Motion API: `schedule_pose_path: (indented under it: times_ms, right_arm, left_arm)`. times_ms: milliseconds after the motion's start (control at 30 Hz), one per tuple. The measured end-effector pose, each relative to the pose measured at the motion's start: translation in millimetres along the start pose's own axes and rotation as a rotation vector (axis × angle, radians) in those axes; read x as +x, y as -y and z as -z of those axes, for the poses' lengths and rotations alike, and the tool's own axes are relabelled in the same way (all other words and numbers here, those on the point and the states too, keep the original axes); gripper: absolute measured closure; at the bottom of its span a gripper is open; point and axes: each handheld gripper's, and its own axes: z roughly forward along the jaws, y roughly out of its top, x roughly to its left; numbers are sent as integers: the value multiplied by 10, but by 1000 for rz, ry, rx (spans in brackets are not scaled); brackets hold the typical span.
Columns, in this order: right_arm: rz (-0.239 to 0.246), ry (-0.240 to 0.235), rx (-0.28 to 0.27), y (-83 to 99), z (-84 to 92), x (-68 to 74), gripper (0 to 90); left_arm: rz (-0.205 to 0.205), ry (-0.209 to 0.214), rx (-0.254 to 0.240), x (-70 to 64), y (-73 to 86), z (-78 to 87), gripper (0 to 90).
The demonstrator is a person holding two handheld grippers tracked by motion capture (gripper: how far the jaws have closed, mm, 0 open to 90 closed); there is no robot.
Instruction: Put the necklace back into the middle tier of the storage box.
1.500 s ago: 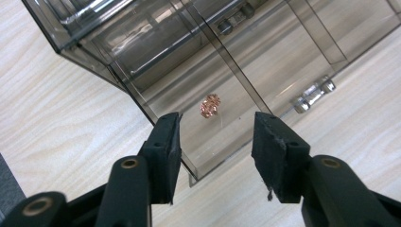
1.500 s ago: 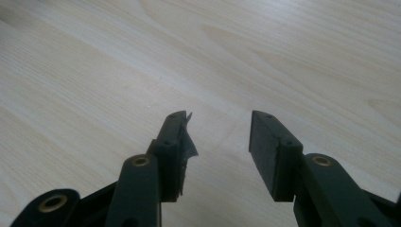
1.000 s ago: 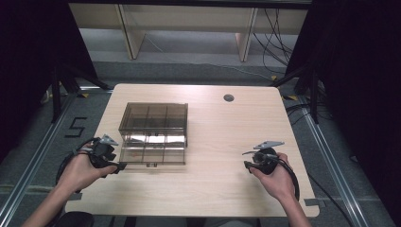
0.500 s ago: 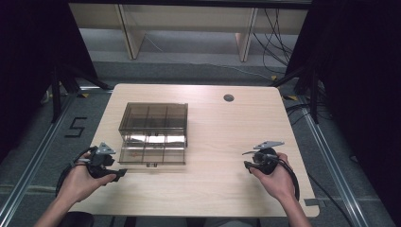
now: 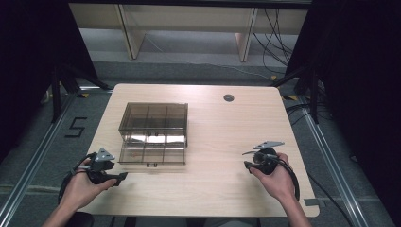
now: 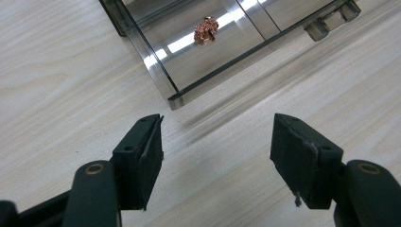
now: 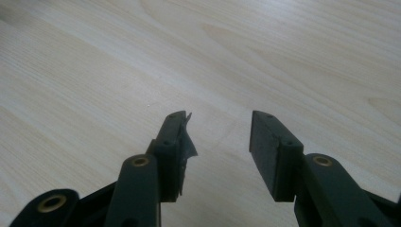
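Observation:
A smoky clear compartment box (image 5: 151,161) lies open on the left half of the wooden table (image 5: 222,132). In the left gripper view its near corner (image 6: 176,98) lies just ahead, and a small crumpled copper-coloured piece (image 6: 206,30) rests in one compartment. My left gripper (image 5: 119,178) is low by the box's front left corner, apart from it. Its jaws have just been opening and stand wide (image 6: 217,142) with nothing between them. At the front right my right gripper (image 5: 246,159) rests in the person's hand, open over bare wood (image 7: 220,137), its jaws empty.
A round cable hole (image 5: 229,98) sits near the table's far edge. Beyond the table stand a shelf frame (image 5: 189,28) and loose cables (image 5: 274,33). Dark curtains hang on both sides. Bare wood lies between the box and the right gripper.
My left hand has dropped and drawn back toward the near edge, away from the box's front left corner. The right hand has stayed put.

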Motion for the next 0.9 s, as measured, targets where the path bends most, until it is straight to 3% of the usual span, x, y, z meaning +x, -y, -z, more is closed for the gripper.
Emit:
schedule_pose_path:
  times_ms: [133,200,267,467,800,900]
  right_arm:
    - [1,-1,0,-1,0,1,573]
    - [1,5,-1,-1,-4,-1,573]
    - [7,14,3,0,-8,-8,573]
    - [3,4,-1,0,-5,-3,573]
    - [3,-2,-2,7,-5,-4,573]
    - [11,16,3,9,-12,-9,573]
  left_arm:
    - [-5,-6,6,-9,35,-36,335]
    - [29,-16,-31,-32,49,-77,335]
    - [32,-11,-37,-37,57,-89,334]
    - [20,19,-40,-55,72,-87,330]
    - [20,21,-57,-60,75,-98,328]
    - [10,21,-44,-53,76,-95,329]
